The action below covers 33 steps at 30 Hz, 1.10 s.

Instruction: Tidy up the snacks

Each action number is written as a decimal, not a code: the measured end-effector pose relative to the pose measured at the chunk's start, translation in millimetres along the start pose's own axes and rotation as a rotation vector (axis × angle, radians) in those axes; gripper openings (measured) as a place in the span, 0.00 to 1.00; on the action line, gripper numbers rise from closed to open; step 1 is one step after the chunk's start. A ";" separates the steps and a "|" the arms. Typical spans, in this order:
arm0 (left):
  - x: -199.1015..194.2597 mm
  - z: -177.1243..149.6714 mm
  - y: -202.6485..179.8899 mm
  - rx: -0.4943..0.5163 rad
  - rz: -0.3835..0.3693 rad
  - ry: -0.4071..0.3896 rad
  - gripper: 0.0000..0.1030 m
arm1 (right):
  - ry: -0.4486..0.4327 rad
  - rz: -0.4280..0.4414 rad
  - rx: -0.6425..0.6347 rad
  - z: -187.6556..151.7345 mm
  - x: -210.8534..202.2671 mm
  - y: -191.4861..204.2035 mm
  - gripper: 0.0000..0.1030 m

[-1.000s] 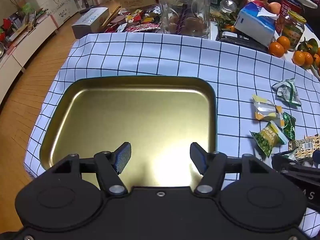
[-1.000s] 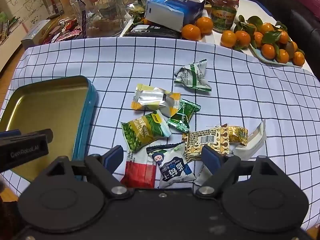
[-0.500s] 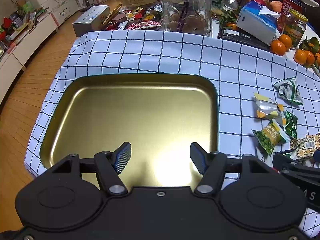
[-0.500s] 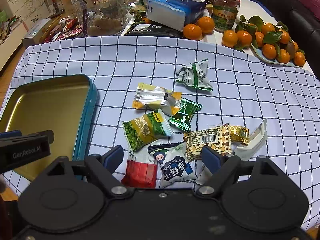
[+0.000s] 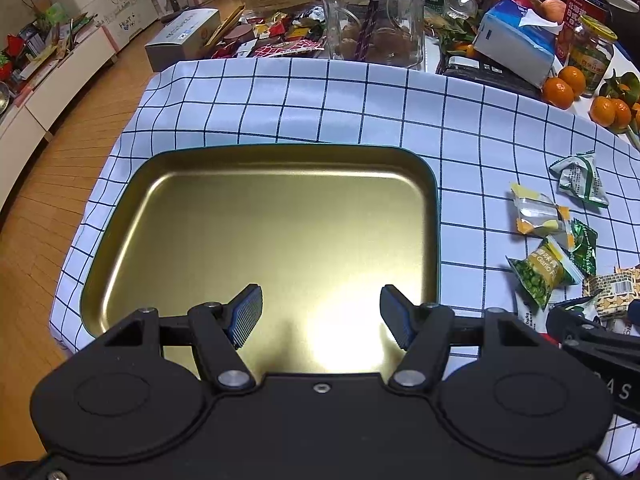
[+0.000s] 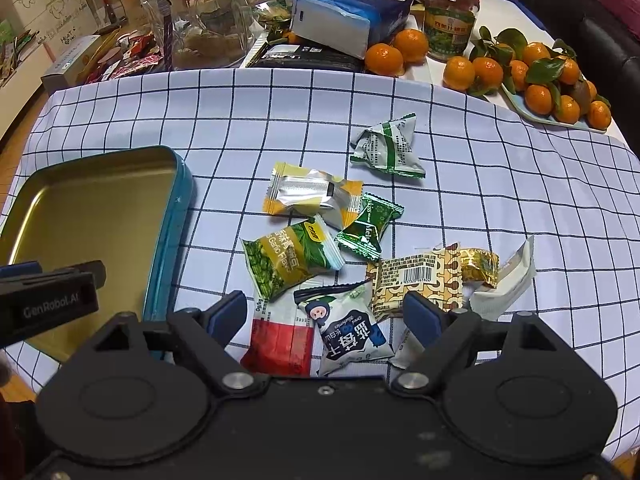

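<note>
Snacks, crinkly foil and plastic packets, lay heaped on the checked cloth mid-tabletop.
Beside them sat a smooth, round-cornered gold tin tray; left tongs and right tongs both gaped, empty.

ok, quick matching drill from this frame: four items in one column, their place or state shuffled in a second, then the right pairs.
Items:
1. tin tray
2. white-and-green packet
3. tangerines on the plate
4. right gripper

Place or state:
A. farthest of the loose snacks, lying apart from the cluster
B. fingers spread open above the nearest packets
C. nothing in it, left of the snacks
D. far right, off the checked cloth

Pairs: 1-C, 2-A, 3-D, 4-B
</note>
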State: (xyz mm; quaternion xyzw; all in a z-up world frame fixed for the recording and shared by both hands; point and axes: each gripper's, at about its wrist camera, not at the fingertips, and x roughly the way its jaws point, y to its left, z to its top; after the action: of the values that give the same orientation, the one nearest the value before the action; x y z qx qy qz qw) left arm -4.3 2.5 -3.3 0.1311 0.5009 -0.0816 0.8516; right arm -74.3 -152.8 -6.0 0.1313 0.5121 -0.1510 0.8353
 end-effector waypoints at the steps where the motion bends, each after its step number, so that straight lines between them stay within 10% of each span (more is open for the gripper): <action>1: -0.1 0.0 0.1 0.000 -0.001 0.001 0.65 | 0.000 0.000 0.000 -0.3 0.0 0.1 0.86; 33: -0.5 2.4 -0.6 -0.002 -0.003 0.008 0.65 | 0.013 -0.004 -0.007 -0.3 2.7 1.0 0.86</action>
State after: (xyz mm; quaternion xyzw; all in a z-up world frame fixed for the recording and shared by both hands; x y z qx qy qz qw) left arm -2.7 1.2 -1.9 0.1296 0.5047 -0.0820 0.8496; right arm -72.9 -152.1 -8.5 0.1284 0.5185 -0.1501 0.8320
